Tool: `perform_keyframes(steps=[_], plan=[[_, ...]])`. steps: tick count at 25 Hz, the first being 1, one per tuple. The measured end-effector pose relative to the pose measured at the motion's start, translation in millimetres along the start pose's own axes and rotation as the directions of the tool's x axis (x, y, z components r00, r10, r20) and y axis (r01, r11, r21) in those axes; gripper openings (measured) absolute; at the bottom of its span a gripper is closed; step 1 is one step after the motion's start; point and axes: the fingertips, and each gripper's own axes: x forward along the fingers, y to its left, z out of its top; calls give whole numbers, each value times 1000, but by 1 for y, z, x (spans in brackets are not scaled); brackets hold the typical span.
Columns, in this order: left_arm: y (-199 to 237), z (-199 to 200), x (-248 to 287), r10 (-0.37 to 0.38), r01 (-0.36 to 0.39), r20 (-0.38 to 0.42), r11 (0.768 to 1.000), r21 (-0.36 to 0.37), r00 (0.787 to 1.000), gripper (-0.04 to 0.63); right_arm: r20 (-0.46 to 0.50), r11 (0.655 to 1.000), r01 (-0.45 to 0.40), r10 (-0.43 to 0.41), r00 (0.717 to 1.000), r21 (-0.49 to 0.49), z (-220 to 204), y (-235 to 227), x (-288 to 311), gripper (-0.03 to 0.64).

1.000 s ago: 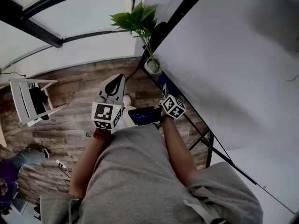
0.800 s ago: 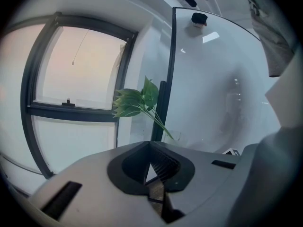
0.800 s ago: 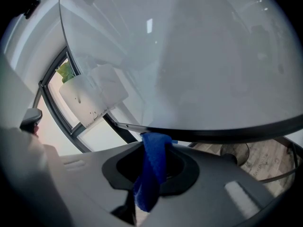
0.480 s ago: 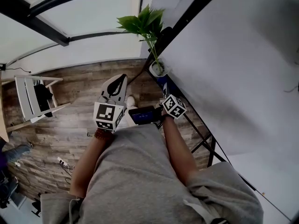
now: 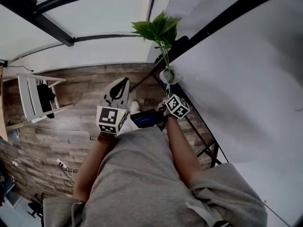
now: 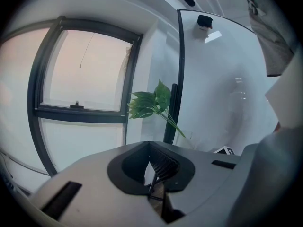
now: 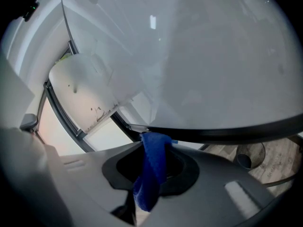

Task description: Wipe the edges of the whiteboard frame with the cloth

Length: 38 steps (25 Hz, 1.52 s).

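Reading from the left, we find a white chair [image 5: 34, 97] on the plank floor [image 5: 71, 129], well apart from the job and no concern to us. Next comes our left claw [image 6: 150, 144], raised in front of the body with its jaws drawn together to a narrow slit and nothing between them; we judge it is held there simply to stay out of the way, since the wiping needs one tool only. Beyond it stands the leafy plant [image 6: 152, 103] in its small pot, just beside the upright edge of the board, which may crowd us when we reach that corner. Further right, our right claw [image 7: 152, 142] is clamped on the blue cloth [image 7: 149, 176], a folded strip that sticks up past the jaw tips so that fabric, not plastic, meets the surface. The cloth's top end touches the dark whiteboard frame [image 7: 236, 130] along its lower rail, with the pale whiteboard [image 7: 203, 56] filling the view above. We take it that the wipe is under way on this rail, and the other edges look not yet reached.
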Motion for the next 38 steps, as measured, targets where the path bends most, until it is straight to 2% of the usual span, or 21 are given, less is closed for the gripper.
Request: perform_keyframes(steps=[7, 17, 25, 32, 38], plan=[[24, -2, -4, 34, -34, 17, 999, -27, 999, 9, -12, 999, -22, 22, 1000, -28, -3, 14, 21, 80], [37, 4, -15, 48, -47, 22, 999, -16, 999, 9, -98, 983, -80, 64, 993, -168, -18, 18, 29, 80], [6, 13, -3, -76, 76, 17, 996, 42, 997, 9, -161, 966, -173, 143, 977, -190, -32, 28, 5, 81], [-9, 20, 0, -176, 174, 15, 981, 88, 984, 9, -106, 959, -180, 160, 981, -220, -22, 40, -21, 81], [-5, 24, -16, -208, 204, 29, 973, 105, 978, 9, -61, 943, -191, 181, 982, -273, -10, 61, -44, 81]])
